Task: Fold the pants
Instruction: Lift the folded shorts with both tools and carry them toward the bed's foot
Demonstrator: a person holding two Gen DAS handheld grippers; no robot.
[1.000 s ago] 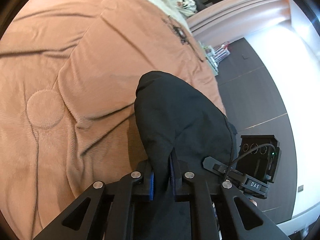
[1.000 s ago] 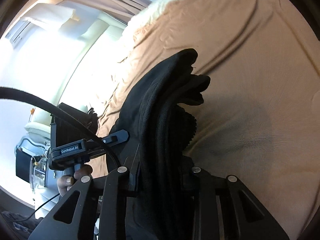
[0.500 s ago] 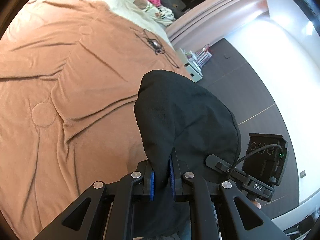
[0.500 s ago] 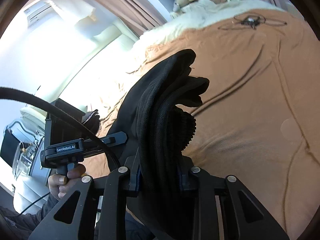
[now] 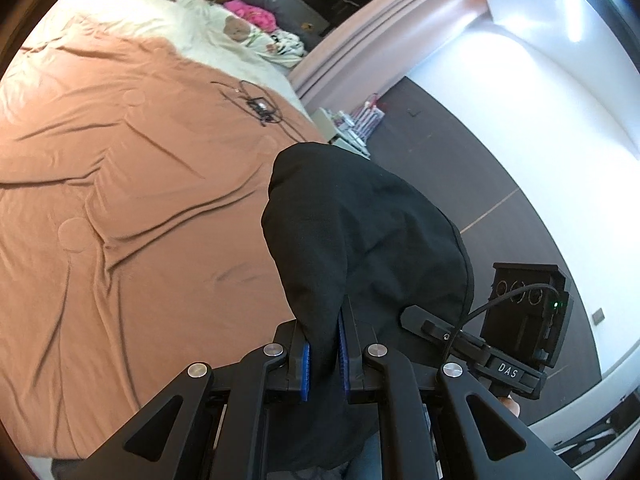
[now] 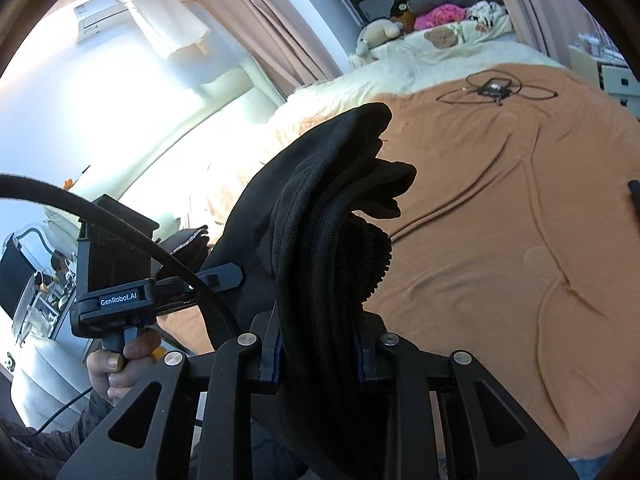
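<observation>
Up above the bed, we see the black pants [image 5: 360, 240] held in the air by both tongs, off the orange-brown blanket [image 5: 120, 200] that covers the mattress. Our left tongs [image 5: 322, 354] are clamped on a thin fold of the dark cloth, the blue pads [image 5: 305, 364] pressing it from both sides, and the fabric rises in a rounded hump ahead of them. Our right tongs [image 6: 318, 354] are clamped on a much thicker bunch: we can make out several stacked layers with a ribbed band, probably the waistband, though we cannot tell for sure. From the right wrist view the pants [image 6: 332, 240] stand up between the fingers and droop over toward the blanket [image 6: 500, 240].

In that same view we see the left hand [image 6: 120, 368] gripping the handle of its device, with a cable arching over it. In the left wrist view the right device shows at the right edge over a dark floor [image 5: 460, 160].

On the blanket well beyond the pants lies a small gadget with looped black cables [image 6: 496, 88]. Farther back there is cream bedding [image 6: 420, 64] with plush toys [image 6: 376, 36] and a pink bundle [image 6: 440, 14]. Beige curtains [image 6: 272, 20] hang beside a bright window.
</observation>
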